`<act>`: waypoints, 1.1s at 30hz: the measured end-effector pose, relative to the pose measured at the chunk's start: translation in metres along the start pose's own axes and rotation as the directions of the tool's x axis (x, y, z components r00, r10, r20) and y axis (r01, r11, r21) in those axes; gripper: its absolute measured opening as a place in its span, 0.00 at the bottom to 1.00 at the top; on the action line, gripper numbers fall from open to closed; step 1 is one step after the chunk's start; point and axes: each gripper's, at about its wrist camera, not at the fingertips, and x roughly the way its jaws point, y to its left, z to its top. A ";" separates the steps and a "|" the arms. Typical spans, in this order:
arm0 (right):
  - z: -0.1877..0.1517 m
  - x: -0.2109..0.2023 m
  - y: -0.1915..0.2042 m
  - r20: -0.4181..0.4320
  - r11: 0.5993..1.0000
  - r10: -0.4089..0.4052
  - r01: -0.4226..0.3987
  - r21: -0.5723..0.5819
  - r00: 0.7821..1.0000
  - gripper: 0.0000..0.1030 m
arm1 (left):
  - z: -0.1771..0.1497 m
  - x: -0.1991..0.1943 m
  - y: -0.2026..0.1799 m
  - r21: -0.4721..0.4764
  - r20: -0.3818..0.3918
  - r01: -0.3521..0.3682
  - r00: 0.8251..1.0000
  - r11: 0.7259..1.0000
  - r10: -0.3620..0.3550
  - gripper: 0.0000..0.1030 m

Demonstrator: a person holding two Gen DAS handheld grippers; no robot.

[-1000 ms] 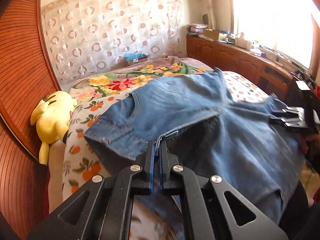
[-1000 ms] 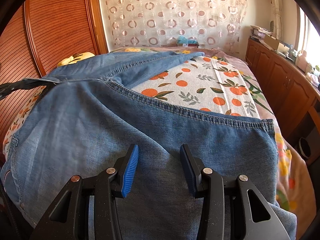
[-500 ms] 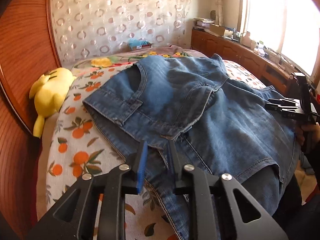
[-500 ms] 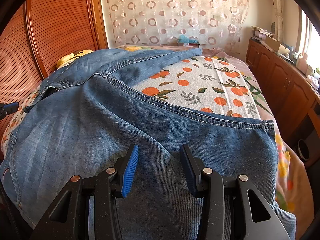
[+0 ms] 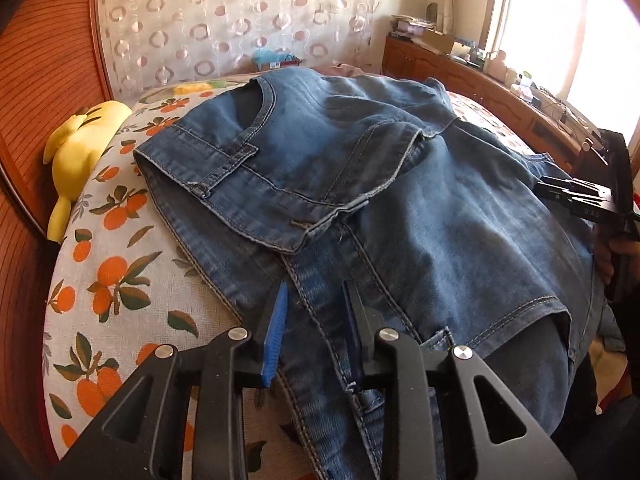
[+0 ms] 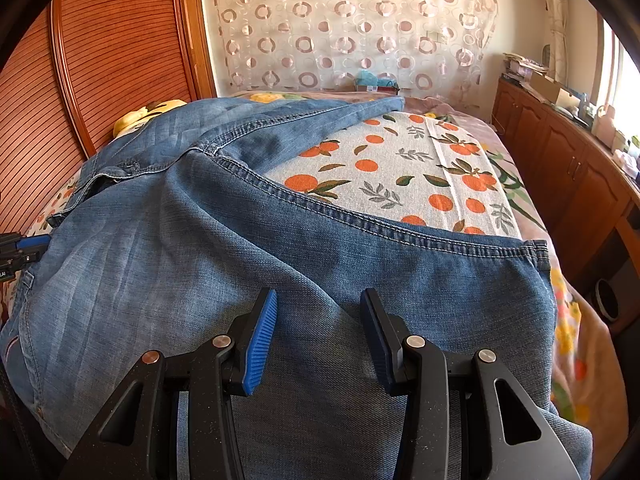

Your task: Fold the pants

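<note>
Orange-print bedspread (image 6: 404,176), jeans (image 6: 200,248), wooden headboard (image 6: 100,64)

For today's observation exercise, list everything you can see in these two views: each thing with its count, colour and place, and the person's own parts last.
jeans: one, blue denim, spread over the bed, part folded over itself
bedspread: one, pale with an orange-fruit print, under the jeans
plush toy: one, yellow, at the bed's edge by the wooden panel
wooden panel: one, reddish-brown, ribbed, beside the bed
curtain: one, sheer with a ring pattern, behind the bed
cabinets: a row, brown wood, under the window, small clutter on top
left gripper: one, black with blue pads, fingers have just been opening, apart over a denim seam
right gripper: one, black with blue pads, fingers apart over the denim
hand: one, partly seen on the right gripper's handle
</note>
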 end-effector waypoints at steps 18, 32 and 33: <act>-0.001 -0.001 0.001 0.003 1.000 0.003 -0.003 0.003 1.000 0.44 | -0.008 -0.062 0.012 -0.111 0.118 -0.064 0.990 0.992 0.077 0.00; 0.000 -0.002 -0.001 0.007 1.000 -0.010 0.010 0.013 1.000 0.44 | -0.010 -0.048 0.026 -0.124 0.088 -0.044 0.995 0.991 0.056 0.15; 0.002 -0.004 -0.001 0.018 1.000 -0.023 0.023 0.012 1.000 0.44 | -0.006 -0.048 0.024 -0.116 0.093 -0.045 0.994 0.992 0.056 0.17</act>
